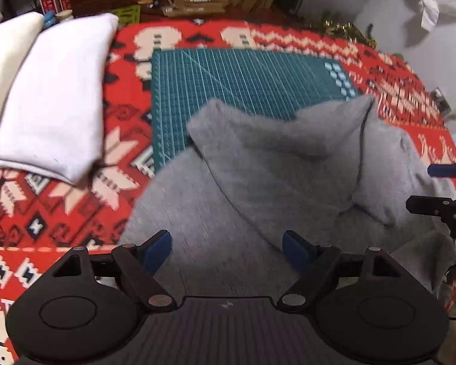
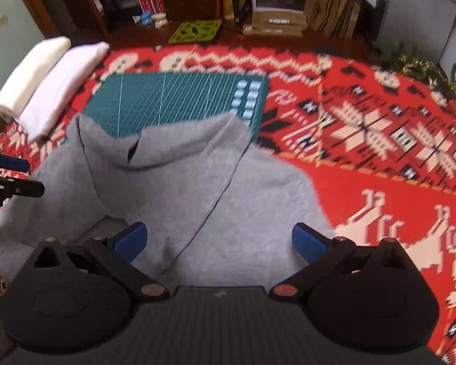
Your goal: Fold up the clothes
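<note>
Both hand-held grippers, left hand-held gripper [image 1: 226, 249] and right hand-held gripper [image 2: 219, 241], we are holding spread and empty over the grey hoodie [image 2: 179, 182], probably to pick fresh grasp points.

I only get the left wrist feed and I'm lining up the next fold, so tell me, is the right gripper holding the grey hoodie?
Observer: No. The right gripper is open above the hoodie, nothing between its pads.
Operator: What lies right of the hoodie?
Observer: Bare red patterned blanket; no other clothes there.
Operator: Does the hood reach past the green mat?
Observer: No. The hood's tips lie over the mat's near edge; the far part of the mat shows.
Operator: And beyond the blanket?
Observer: A green grid-shaped tray on the floor.
</note>
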Available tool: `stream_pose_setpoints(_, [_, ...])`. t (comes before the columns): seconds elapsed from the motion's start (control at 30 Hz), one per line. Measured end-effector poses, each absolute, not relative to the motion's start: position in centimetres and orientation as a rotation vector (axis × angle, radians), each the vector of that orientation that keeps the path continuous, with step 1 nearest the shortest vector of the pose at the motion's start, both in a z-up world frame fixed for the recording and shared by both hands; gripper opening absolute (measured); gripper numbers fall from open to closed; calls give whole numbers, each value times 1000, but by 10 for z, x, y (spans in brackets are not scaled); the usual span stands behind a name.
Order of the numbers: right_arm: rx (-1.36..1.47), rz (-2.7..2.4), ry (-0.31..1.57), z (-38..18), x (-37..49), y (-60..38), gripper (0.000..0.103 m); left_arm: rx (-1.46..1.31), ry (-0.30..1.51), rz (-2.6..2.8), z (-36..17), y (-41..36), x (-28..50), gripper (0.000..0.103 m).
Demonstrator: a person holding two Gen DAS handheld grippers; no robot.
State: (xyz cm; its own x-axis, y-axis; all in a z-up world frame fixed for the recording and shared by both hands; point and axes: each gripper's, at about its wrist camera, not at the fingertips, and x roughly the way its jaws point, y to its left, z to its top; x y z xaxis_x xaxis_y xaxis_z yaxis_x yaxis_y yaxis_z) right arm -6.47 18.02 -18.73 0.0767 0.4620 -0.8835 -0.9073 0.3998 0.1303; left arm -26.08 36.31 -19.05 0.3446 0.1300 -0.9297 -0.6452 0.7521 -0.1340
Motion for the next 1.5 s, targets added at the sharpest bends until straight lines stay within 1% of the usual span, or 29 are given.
stream_pose_setpoints(0.13, [-606,1102,987,-198,-81,185,102,-454,1114,509,-198,353,-257,80])
stream_pose_setpoints(0.17, [-622,1100,965,-200,-85,187,103,-428,1108,508,-200,350,-257,84])
stream_pose_setpoints(0.23, [-659,1093,932,-206,-88,190,103,-382,1108,503,-202,345,-255,87])
stream_pose_setpoints(0.33, [-686,1073,915,-216,-88,196,103,-323,1132,458,-208,339,-250,100])
stream_pose_setpoints(0.37, [-679,1065,928,-220,-87,197,103,-304,1138,451,-209,337,-249,103])
stream_pose_setpoints(0.5, [-606,1041,970,-226,-79,197,103,-276,1120,481,-213,330,-248,103])
stream_pose_setpoints(0.77, [-589,1020,965,-228,-82,195,103,-265,1077,499,-214,326,-255,103])
stream_pose_setpoints(1.1, [-599,987,1002,-227,-81,200,103,-287,1145,489,-212,332,-246,103])
stream_pose_setpoints(1.13, [-604,988,1009,-226,-81,201,103,-287,1151,488,-210,333,-246,97])
stream_pose_setpoints(1.17, [-617,989,1023,-226,-80,203,103,-282,1144,504,-206,334,-247,83])
stream_pose_setpoints(1.2, [-630,993,1042,-225,-78,206,102,-277,1136,520,-202,335,-249,74])
stream_pose_setpoints(1.23, [-644,998,1062,-224,-76,208,102,-271,1129,536,-197,337,-250,62])
stream_pose_setpoints(1.33, [-653,1007,1072,-214,-71,209,99,-265,1089,568,-183,349,-258,61])
stream_pose_setpoints(1.4, [-635,1027,1040,-200,-65,207,91,-267,1055,576,-177,360,-261,61])
stream_pose_setpoints(1.43, [-633,1031,1016,-193,-61,208,90,-262,1047,573,-177,366,-261,61])
stream_pose_setpoints(1.5, [-618,1037,975,-182,-52,210,81,-252,1044,579,-180,377,-260,53])
